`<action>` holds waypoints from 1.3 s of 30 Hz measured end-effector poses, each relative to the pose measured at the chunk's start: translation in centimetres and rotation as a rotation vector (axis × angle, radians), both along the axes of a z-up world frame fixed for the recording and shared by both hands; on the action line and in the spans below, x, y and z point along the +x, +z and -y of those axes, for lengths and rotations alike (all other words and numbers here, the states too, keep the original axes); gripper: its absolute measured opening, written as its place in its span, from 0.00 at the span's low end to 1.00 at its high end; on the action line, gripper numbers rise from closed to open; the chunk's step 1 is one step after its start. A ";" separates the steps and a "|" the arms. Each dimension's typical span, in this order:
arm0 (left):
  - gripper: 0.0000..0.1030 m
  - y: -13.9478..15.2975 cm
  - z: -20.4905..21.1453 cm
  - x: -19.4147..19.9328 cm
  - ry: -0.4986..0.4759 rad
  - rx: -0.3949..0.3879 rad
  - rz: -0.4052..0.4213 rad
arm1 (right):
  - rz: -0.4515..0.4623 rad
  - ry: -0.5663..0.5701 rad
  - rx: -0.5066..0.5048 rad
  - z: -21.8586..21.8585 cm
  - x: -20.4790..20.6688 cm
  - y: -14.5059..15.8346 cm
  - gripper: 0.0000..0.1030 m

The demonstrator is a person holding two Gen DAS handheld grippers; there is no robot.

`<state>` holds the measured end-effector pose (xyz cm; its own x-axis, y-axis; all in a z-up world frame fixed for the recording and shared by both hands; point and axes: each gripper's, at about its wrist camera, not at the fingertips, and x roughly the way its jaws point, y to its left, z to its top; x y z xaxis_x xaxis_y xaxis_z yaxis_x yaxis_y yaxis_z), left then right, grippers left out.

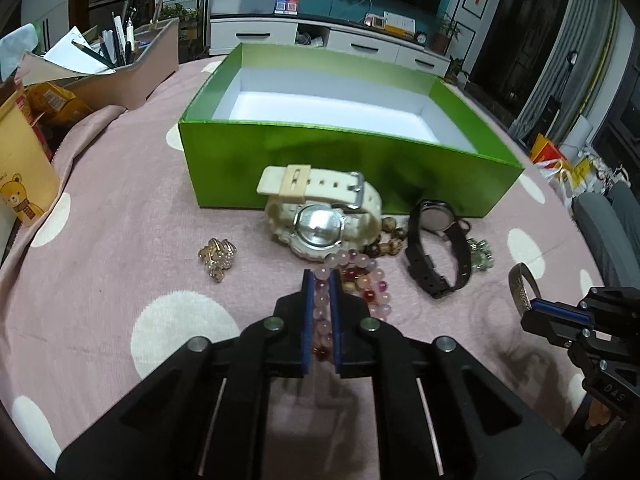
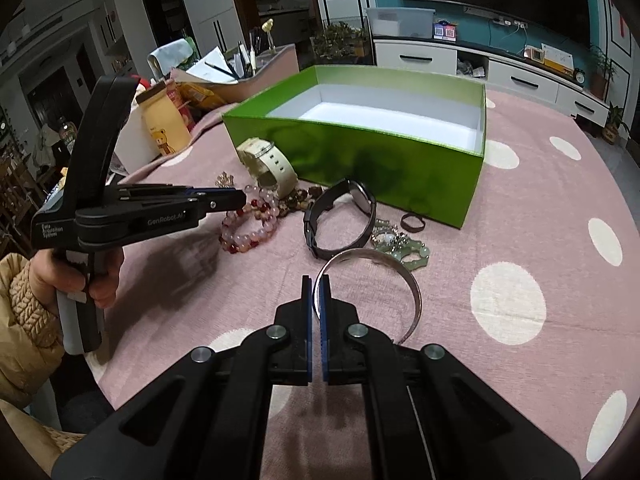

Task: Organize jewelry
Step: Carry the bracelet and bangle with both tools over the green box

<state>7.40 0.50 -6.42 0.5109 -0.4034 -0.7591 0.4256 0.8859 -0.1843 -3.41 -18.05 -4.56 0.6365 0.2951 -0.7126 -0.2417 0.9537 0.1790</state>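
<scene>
An open green box (image 1: 344, 160) with a white inside stands on the pink dotted cloth; it also shows in the right wrist view (image 2: 380, 160). My left gripper (image 1: 322, 280) is shut on a pink bead bracelet (image 1: 322, 304), seen from the side in the right wrist view (image 2: 256, 228). My right gripper (image 2: 316, 284) is shut on the rim of a silver bangle (image 2: 412, 292). In front of the box lie a cream watch (image 1: 320, 216), a black watch (image 1: 436, 256), brown beads (image 1: 390, 242), a gold brooch (image 1: 218, 258) and a green jade piece (image 2: 404, 246).
A beige organizer with pens (image 1: 132, 68) and a yellow bear cup (image 1: 20, 176) stand at the left. A small dark ring (image 2: 413, 223) lies by the box's near corner. The person's hand (image 2: 100, 276) holds the left gripper's handle.
</scene>
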 end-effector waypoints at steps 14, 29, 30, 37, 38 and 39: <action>0.07 5.7 0.4 -2.4 0.007 -0.054 0.086 | 0.089 -0.008 0.028 0.7 -1.2 3.6 0.02; 0.07 10.7 1.5 -0.1 0.005 -0.086 0.160 | 0.212 -0.035 0.048 2.3 2.0 7.7 0.02; 0.07 10.9 1.6 0.2 0.007 -0.087 0.162 | 0.218 -0.038 0.054 2.5 2.5 7.9 0.02; 0.07 11.5 2.9 4.5 0.032 -0.090 0.149 | 0.222 -0.065 0.098 3.7 6.6 8.4 0.03; 0.07 11.2 3.2 5.3 0.037 -0.082 0.140 | 0.212 -0.068 0.101 3.9 7.4 8.1 0.03; 0.07 11.0 3.4 6.1 0.044 -0.076 0.129 | 0.204 -0.067 0.103 3.9 7.9 7.9 0.02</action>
